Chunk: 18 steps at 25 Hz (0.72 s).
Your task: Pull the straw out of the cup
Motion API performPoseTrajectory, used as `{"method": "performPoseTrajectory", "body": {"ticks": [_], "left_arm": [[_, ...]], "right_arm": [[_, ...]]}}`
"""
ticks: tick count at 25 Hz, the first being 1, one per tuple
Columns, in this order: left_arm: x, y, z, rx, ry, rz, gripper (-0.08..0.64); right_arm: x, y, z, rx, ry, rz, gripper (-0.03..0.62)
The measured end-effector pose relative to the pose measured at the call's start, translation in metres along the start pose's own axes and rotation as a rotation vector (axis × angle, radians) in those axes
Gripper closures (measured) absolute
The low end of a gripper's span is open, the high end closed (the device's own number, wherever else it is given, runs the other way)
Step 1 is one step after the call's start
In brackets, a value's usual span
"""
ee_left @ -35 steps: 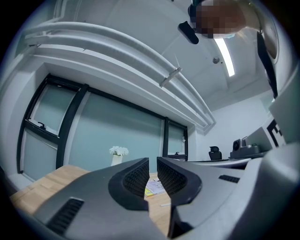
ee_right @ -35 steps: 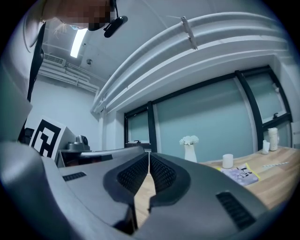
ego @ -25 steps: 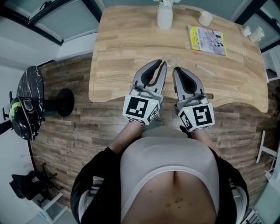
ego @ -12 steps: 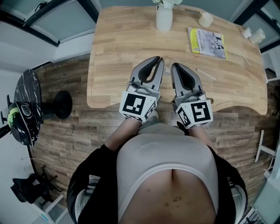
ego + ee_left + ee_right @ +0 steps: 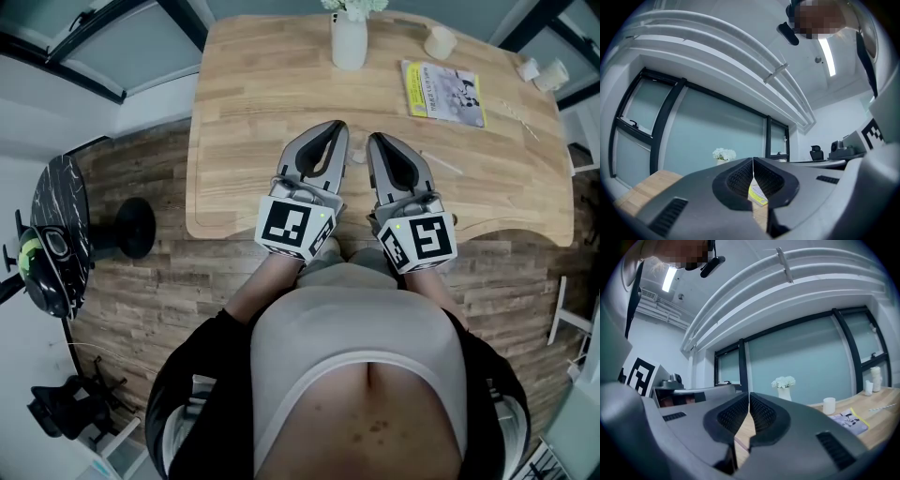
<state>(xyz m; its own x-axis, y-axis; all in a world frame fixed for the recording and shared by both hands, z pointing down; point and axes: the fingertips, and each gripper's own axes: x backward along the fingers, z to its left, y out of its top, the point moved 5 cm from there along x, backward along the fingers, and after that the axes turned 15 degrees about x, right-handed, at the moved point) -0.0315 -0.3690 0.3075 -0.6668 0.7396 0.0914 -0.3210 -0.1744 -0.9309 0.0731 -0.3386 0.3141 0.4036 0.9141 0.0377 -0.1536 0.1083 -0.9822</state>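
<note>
My left gripper [image 5: 339, 127] and right gripper [image 5: 374, 141] are side by side over the near edge of the wooden table [image 5: 244, 112], both pointing level toward its far side. The left jaws meet at the tips [image 5: 753, 160] with nothing between them. The right jaws [image 5: 749, 394] are also shut and empty. A small white cup [image 5: 440, 42] stands at the far side, right of a white vase with flowers [image 5: 349, 37]; I see no straw in it. A thin white straw [image 5: 441, 161] lies flat on the table just right of the right gripper.
A yellow-edged booklet [image 5: 443, 92] lies near the cup. More white cups [image 5: 553, 73] and another thin straw [image 5: 520, 111] are at the far right edge. A black stool [image 5: 58, 230] stands on the floor to the left. A glass wall lies beyond the table.
Both grippers have shifted a little farther over the table. The small gap between the left jaws has closed.
</note>
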Motion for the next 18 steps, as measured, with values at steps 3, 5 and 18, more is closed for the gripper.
{"method": "performPoseTrajectory", "body": {"ticks": [3,5,18], "left_arm": [[-0.004,0.0,-0.002,0.001,0.016,-0.009,0.552],[-0.006,0.001,-0.004,-0.005,0.03,-0.015,0.554],[0.004,-0.004,-0.006,-0.008,0.12,-0.025,0.552]], "right_arm": [[-0.001,0.0,-0.006,0.001,0.013,-0.001,0.561],[-0.002,0.0,-0.011,0.003,0.027,-0.004,0.561],[-0.001,0.001,-0.019,-0.003,0.099,-0.012,0.561]]}}
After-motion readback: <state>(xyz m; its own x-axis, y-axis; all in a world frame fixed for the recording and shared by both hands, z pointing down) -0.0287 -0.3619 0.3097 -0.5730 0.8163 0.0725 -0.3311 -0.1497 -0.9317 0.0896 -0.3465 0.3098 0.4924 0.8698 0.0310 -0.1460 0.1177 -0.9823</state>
